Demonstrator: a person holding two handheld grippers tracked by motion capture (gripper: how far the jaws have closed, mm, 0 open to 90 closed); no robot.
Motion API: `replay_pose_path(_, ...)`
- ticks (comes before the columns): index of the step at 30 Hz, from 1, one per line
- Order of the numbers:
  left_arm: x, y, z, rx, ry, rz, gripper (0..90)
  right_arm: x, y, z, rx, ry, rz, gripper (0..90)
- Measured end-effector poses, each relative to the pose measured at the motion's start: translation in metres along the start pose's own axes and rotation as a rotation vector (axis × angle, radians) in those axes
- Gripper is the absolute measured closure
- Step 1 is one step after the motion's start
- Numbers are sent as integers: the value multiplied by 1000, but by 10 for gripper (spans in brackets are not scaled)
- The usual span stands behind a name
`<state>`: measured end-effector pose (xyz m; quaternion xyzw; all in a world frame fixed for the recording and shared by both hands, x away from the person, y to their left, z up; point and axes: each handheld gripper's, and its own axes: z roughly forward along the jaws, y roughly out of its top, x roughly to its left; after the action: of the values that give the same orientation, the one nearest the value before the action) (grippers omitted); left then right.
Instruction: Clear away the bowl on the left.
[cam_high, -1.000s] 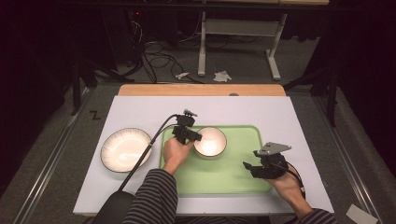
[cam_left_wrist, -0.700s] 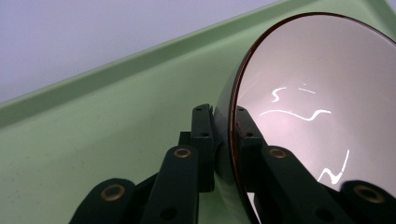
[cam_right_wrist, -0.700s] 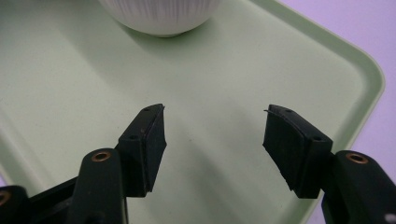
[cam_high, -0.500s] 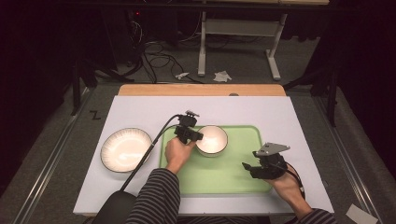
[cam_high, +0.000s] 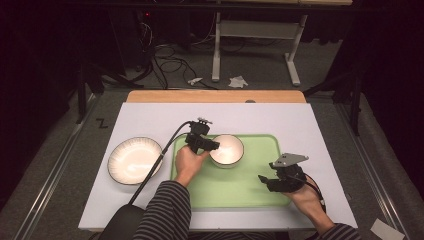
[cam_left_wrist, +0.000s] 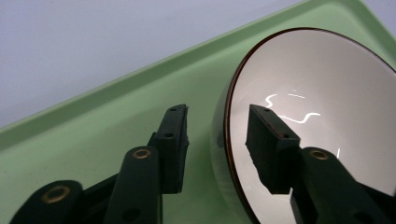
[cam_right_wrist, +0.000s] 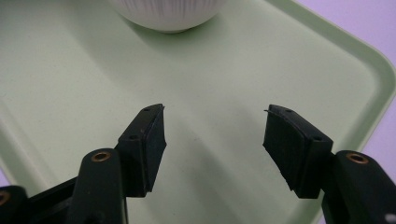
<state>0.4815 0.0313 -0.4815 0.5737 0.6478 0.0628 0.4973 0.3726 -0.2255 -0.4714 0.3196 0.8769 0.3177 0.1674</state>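
White glossy bowl (cam_left_wrist: 317, 116) with thin dark-brown rim and ribbed outside sits at 11 o'clock on green tray (cam_high: 250, 185), left gripper (cam_left_wrist: 217, 140) spread, jaws straddling its rim without clamping; right gripper (cam_right_wrist: 215, 135) wide open, empty, tray's 4 o'clock.

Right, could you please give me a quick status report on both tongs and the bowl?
Left tongs open, straddling the rim of the bowl on the green tray. Right tongs open, empty, over the tray. Nothing in the way.

Bowl (cam_high: 226, 149) on tray (cam_high: 250, 182), plate (cam_high: 134, 160) left beside it on table (cam_high: 310, 125).
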Motion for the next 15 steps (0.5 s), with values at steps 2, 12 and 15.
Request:
replay_pose_path(2,-1,0,-2,-1,-6,-1,550,0,0,0,-1,3,-4,401)
replay_pose_path(12,-6,3,-15,-7,-25,32,506,1,0,1,3,3,-3,401)
replay_pose_path(15,-8,4,-20,-7,-32,52,501,1,0,2,1,3,-3,400)
